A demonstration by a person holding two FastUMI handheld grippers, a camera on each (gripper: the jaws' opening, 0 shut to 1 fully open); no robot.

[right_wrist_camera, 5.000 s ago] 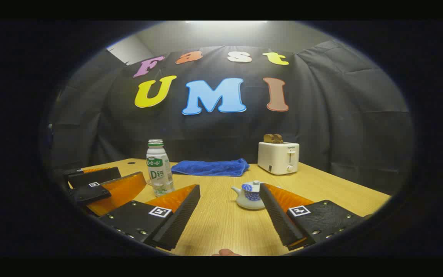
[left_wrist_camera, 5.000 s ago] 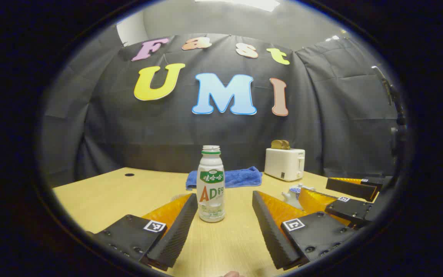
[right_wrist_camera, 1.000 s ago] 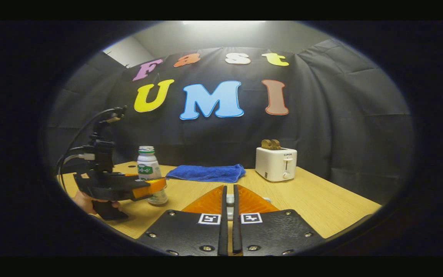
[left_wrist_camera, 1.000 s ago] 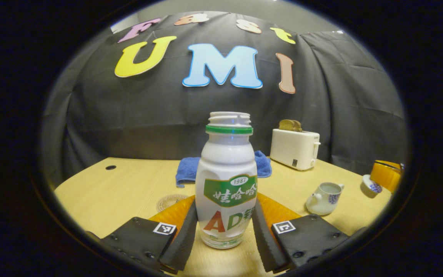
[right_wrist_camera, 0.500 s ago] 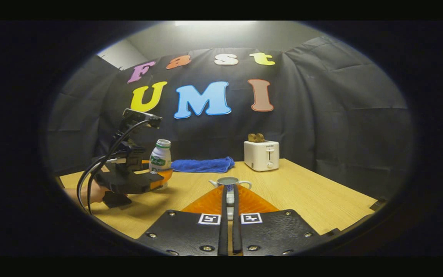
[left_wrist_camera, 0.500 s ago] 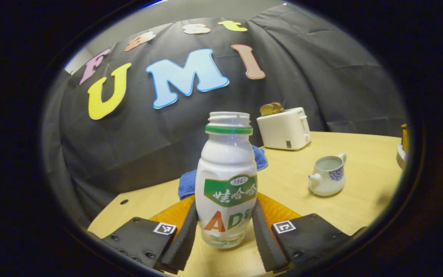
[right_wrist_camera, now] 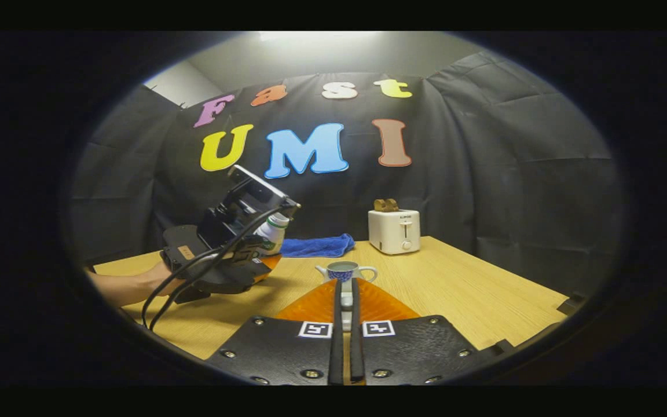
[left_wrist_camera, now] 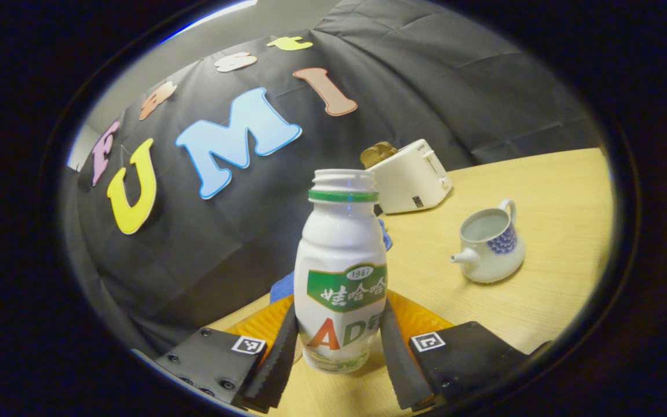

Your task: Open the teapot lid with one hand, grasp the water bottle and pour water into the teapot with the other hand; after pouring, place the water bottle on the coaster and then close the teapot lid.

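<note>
My left gripper [left_wrist_camera: 340, 347] is shut on the white water bottle [left_wrist_camera: 342, 272], which has a green neck ring and no cap. The bottle is off the table and leans toward the teapot. The white and blue teapot [left_wrist_camera: 490, 238] stands open on the table to the right of the bottle, its spout pointing left. In the right gripper view my right gripper [right_wrist_camera: 345, 285] is shut on the small teapot lid [right_wrist_camera: 345, 301], held in front of and above the teapot [right_wrist_camera: 345, 271]. There the left gripper [right_wrist_camera: 255, 263] and bottle [right_wrist_camera: 271, 230] are tipped at the left, held by a hand [right_wrist_camera: 136, 285].
A white toaster [left_wrist_camera: 407, 174] with bread in it stands at the back by the black cloth wall, also the toaster [right_wrist_camera: 394, 231]. A blue towel [right_wrist_camera: 317, 245] lies behind the bottle. The wooden table [left_wrist_camera: 559, 191] has bare room around the teapot.
The left gripper has lifted the bottle off the table and tipped it more toward the teapot, moving closer to it. The right gripper keeps the lid and has hardly moved.
</note>
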